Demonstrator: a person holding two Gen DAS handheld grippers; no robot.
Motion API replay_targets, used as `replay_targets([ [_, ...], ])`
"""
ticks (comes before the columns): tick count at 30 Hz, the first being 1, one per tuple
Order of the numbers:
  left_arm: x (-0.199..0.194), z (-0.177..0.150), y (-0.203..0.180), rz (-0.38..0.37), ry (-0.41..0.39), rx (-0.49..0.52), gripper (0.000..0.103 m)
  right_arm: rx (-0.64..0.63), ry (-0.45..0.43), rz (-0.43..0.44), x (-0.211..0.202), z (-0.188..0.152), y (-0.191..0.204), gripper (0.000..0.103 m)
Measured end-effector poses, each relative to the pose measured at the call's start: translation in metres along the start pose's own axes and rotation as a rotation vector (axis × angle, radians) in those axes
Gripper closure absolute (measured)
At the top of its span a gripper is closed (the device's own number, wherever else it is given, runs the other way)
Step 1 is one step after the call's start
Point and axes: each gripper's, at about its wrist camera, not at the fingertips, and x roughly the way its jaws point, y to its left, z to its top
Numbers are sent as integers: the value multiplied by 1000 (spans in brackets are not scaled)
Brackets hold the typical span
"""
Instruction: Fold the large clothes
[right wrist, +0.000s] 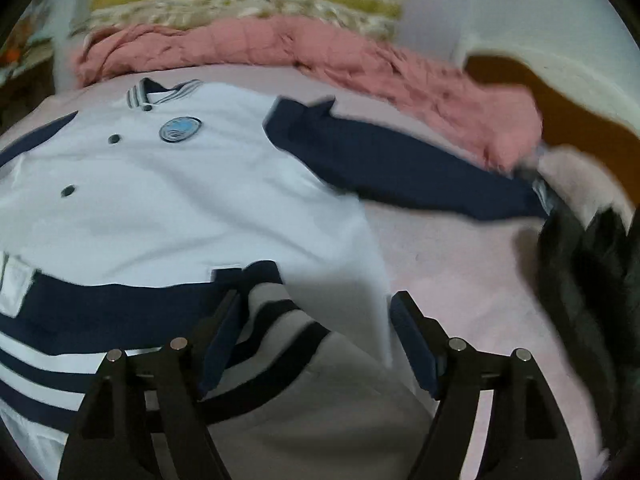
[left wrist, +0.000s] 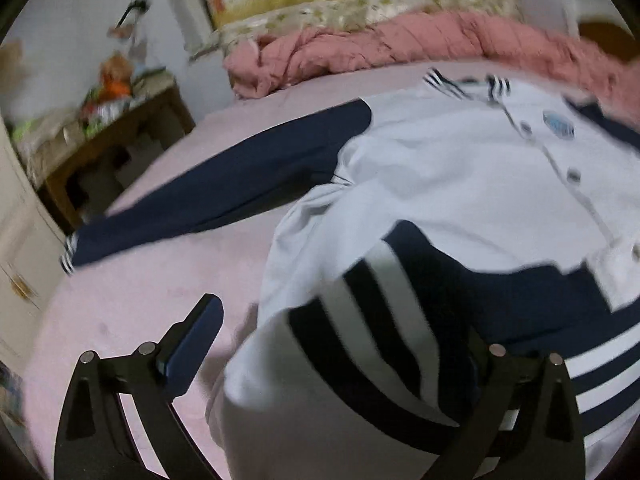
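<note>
- At the far left of the left wrist view, a wooden side table [left wrist: 120, 136] stands beside the bed, cluttered with small things too blurred to name.
- A pink bedsheet [left wrist: 152, 280] covers the bed, and a white jacket [left wrist: 440, 168] with navy sleeves lies front-up on it, collar toward the headboard.
- One navy sleeve [left wrist: 224, 192] stretches flat to the left across the sheet, ending in a striped cuff.
- The left gripper [left wrist: 332, 356] is released, jaws spread wide, with the jacket's striped hem [left wrist: 372, 320] bunched up between them; only its left finger shows clearly.
- In the right wrist view, the right gripper [right wrist: 316, 344] is also spread apart, and the hem's other corner [right wrist: 280, 320] rises between its fingers, loose rather than pinched.
- The other sleeve [right wrist: 400, 168] runs right across the sheet.
- A crumpled pink quilt [right wrist: 320, 64] lies along the head of the bed.
- Dark clothing [right wrist: 584, 272] sits at the right edge.
</note>
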Motion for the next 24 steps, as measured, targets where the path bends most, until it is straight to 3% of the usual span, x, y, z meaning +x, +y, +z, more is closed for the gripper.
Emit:
replay_targets([
  [3,0,-3,12,-45,-18,-80,4,109,-79,64,-14,-4,-20,27],
  [6,-34,-10,17,-35,-183,-106,4,141,-194,82,-37,-11,-27,26],
  [8,-60,-17,15,-25,-309,-103,1,133,-316,77,-63,-17,-25,17],
  [10,-78,-27,13,-33,-376,-91,0,121,-406,103,-82,-23,-24,12],
  [11,-83,-29,13,-35,-389,-91,0,118,-431,107,-88,-23,-25,10],
  [12,-87,-33,13,-43,-399,-93,0,119,-462,108,-94,-25,-24,0],
  [18,-103,-43,35,-117,-461,-187,0,202,-559,139,-112,-38,-44,0],
  [24,-126,-52,33,-77,-579,-190,0,223,-626,154,-124,-48,-49,0],
])
